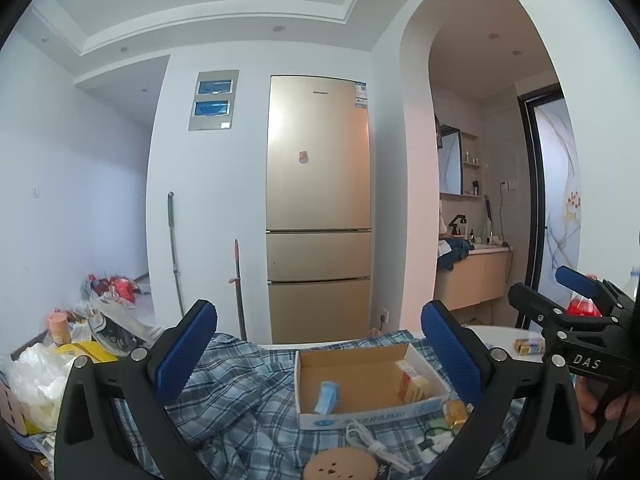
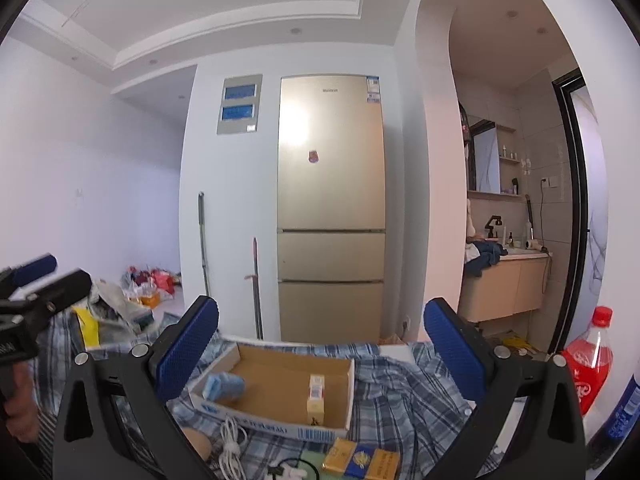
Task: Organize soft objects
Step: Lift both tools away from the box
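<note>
A blue plaid cloth [image 1: 236, 396] lies crumpled over the table; it also shows in the right wrist view [image 2: 404, 404]. An open cardboard box [image 1: 360, 380] sits on it and holds a small blue soft roll [image 1: 328, 396] and a yellow carton [image 1: 412, 380]. The box [image 2: 280, 384], the blue roll [image 2: 224, 386] and the carton [image 2: 316, 398] also show in the right wrist view. My left gripper [image 1: 320, 348] is open and empty above the cloth. My right gripper [image 2: 322, 346] is open and empty above the box.
White cables [image 1: 372, 444] [image 2: 230, 440], a round wooden disc [image 1: 340, 468] and a yellow-blue packet [image 2: 360, 460] lie near the box. Plastic bags and clutter [image 1: 60, 360] sit at left. A red soda bottle [image 2: 592, 360] stands at right. A gold fridge [image 1: 318, 208] stands behind.
</note>
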Motion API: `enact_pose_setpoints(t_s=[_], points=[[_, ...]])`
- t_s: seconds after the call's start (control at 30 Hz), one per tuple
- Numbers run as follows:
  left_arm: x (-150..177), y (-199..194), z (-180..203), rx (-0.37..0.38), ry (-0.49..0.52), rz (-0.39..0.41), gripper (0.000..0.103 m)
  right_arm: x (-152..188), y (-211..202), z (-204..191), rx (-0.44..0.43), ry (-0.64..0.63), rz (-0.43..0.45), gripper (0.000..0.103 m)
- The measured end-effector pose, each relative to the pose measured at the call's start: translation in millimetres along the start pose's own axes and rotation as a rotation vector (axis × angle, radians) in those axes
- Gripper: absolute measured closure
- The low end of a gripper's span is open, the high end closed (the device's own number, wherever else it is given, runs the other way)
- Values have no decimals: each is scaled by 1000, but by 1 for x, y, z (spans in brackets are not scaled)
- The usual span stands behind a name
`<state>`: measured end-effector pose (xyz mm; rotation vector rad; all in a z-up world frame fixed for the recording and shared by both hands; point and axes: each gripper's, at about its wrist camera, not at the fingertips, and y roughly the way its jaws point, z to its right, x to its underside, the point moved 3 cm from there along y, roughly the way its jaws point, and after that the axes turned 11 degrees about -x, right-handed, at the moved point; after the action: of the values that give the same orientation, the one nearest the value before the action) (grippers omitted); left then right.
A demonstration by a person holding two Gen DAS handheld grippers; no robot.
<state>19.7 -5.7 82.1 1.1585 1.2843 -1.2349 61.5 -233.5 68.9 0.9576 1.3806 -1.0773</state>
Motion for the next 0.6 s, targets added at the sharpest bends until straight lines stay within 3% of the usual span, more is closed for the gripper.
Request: enact_pose_setpoints(t_s=[0.13, 0.53, 0.6], points=[[17, 0, -2, 34, -6, -32, 0, 15, 4, 2, -3, 17, -36, 0], [74, 19, 0, -16, 45, -59, 0, 54, 6, 10, 23, 77, -61, 0], [84, 25, 3, -10, 66, -94, 0, 59, 9, 11, 18, 84, -78, 0]])
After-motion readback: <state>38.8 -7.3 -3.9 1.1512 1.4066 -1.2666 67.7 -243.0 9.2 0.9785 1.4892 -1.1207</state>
